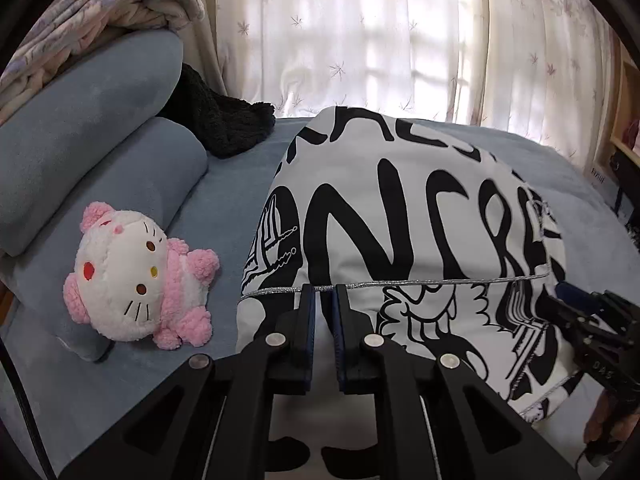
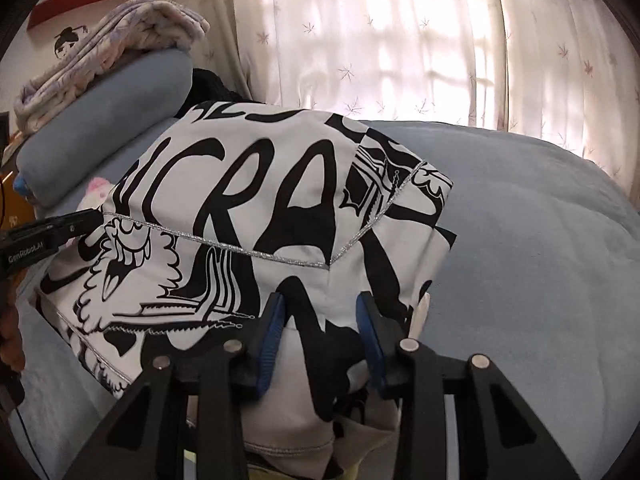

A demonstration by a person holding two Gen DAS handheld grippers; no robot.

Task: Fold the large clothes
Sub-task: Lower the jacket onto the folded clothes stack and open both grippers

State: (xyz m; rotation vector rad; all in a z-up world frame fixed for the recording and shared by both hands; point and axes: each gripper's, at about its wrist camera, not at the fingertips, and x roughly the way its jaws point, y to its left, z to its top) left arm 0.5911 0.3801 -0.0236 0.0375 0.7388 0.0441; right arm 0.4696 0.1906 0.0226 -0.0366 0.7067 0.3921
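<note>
A large white garment [image 1: 400, 208] with bold black lettering and silver trim lies spread on the blue bed, its near edge lifted. My left gripper [image 1: 324, 292] is shut on that near edge, the silver trim pinched between its tips. In the right wrist view the same garment [image 2: 240, 184] fills the middle. A thick fold of it sits between the blue pads of my right gripper [image 2: 320, 308], which touch it on both sides. The left gripper [image 2: 92, 216] shows at the left edge, holding the trim. The right gripper [image 1: 568, 300] appears at the cloth's right side in the left wrist view.
A pink and white plush toy [image 1: 132, 276] lies left of the garment. Behind it are blue pillows [image 1: 100, 128], a folded quilt [image 1: 100, 12] and a black fleece item [image 1: 224, 120]. Sheer curtains [image 2: 400, 40] hang behind. Bare blue bedding [image 2: 520, 240] stretches to the right.
</note>
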